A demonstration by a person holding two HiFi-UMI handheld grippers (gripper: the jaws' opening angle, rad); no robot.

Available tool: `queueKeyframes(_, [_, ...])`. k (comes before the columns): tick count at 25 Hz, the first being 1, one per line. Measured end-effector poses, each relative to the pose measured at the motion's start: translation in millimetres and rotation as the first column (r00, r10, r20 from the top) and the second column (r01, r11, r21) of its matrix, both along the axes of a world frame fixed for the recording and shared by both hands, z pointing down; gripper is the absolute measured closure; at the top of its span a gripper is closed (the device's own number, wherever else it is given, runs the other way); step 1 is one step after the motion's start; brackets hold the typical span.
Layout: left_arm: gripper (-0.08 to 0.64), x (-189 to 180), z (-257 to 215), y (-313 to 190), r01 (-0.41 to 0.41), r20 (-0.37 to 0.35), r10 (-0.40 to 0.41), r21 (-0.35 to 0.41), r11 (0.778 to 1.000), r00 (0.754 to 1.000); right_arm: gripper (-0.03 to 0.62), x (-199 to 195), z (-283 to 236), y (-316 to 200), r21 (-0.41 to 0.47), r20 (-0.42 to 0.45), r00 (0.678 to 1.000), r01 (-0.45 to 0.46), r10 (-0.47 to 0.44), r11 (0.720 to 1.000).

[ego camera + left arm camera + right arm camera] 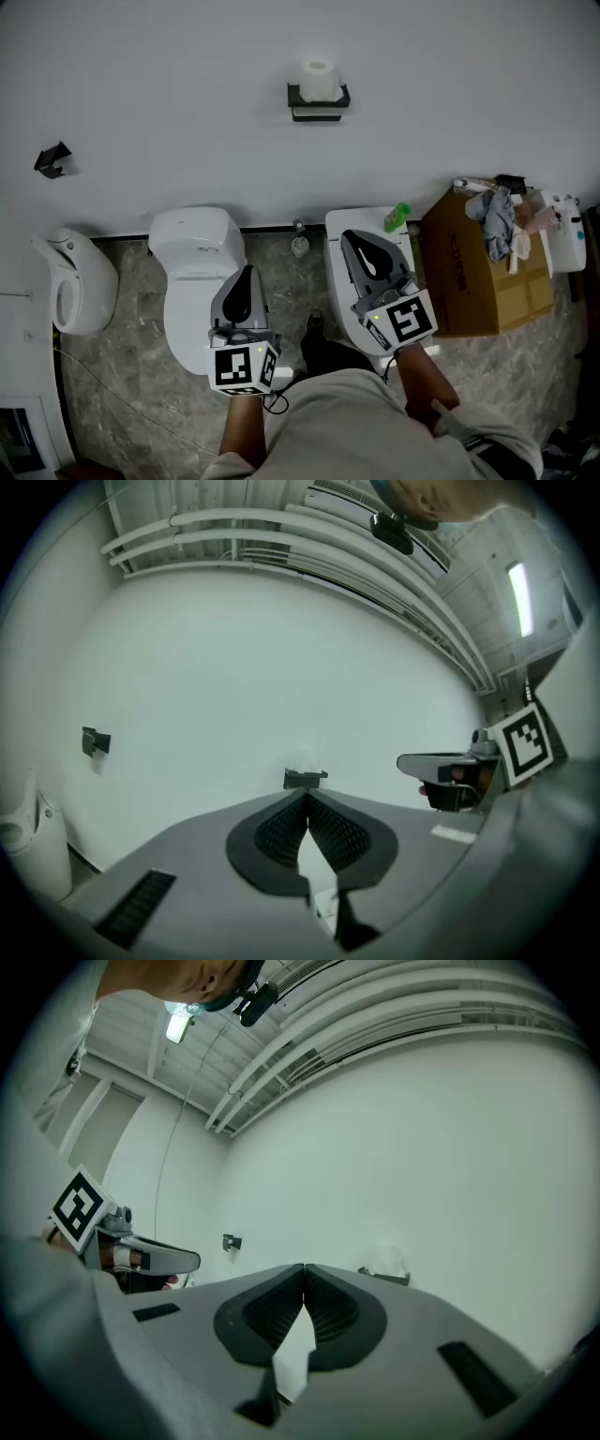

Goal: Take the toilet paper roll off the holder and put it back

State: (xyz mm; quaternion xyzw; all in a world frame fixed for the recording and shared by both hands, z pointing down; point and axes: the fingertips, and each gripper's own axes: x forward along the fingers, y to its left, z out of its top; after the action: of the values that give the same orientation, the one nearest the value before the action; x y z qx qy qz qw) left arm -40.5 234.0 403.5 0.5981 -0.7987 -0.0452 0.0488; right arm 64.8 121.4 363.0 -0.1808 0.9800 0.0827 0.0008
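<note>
**Both tools closed and empty; roll on its holder, far ahead**

My left tool (247, 272) and right tool (349, 236) each have their jaws pressed together with nothing between them. The toilet paper roll (320, 80) stands on the black holder (319, 103), well ahead of and above both tips. I'd say the risks are arriving with the jaws closed and knocking the roll off, or crushing the soft paper by gripping too hard. The room has a bare white wall (169, 84) and grey marbled floor (131, 375), with a toilet (192, 239) below the left tool and a cardboard box (473, 281) beside the right.
</note>
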Motion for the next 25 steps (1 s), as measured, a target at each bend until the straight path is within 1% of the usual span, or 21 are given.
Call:
queueKeyframes(7, [0.551, -26.2, -9.5, -87.4, -0.084, 0.015, 0.085, -0.018, 0.996, 0.996, 0.588, -29.9, -2.9, -72.7, -0.021, 0.015, 1.0, -0.006, 0.006, 1.0])
queueKeyframes(10, [0.551, -33.7, -11.7, -123.3, -0.121, 0.009, 0.121, -0.028, 0.992, 0.993, 0.588, -36.4, -2.1, -101.3, -0.032, 0.017, 1.0, -0.005, 0.006, 0.999])
queueKeyframes(13, [0.551, -38.6, -10.9, -155.3, -0.145, 0.023, 0.146, -0.043, 0.989, 0.989, 0.588, -39.8, 2.8, -129.9, -0.048, 0.017, 1.0, -0.017, 0.018, 0.999])
queueKeyframes(18, [0.551, -44.1, -10.6, -191.7, -0.18, 0.024, 0.181, -0.051, 0.982, 0.983, 0.588, -41.7, 6.0, -161.6, -0.066, 0.017, 0.999, -0.036, 0.037, 0.997])
queueKeyframes(22, [0.551, -53.5, -10.3, -215.1, -0.18, 0.038, 0.183, -0.069, 0.981, 0.982, 0.588, -44.8, 8.5, -180.4, -0.075, 0.019, 0.998, -0.05, 0.052, 0.996])
queueKeyframes(25, [0.551, -60.5, -11.3, -233.6, -0.201, 0.036, 0.203, -0.06, 0.978, 0.978, 0.588, -50.0, 11.2, -193.0, -0.072, 0.011, 0.998, -0.055, 0.056, 0.996])
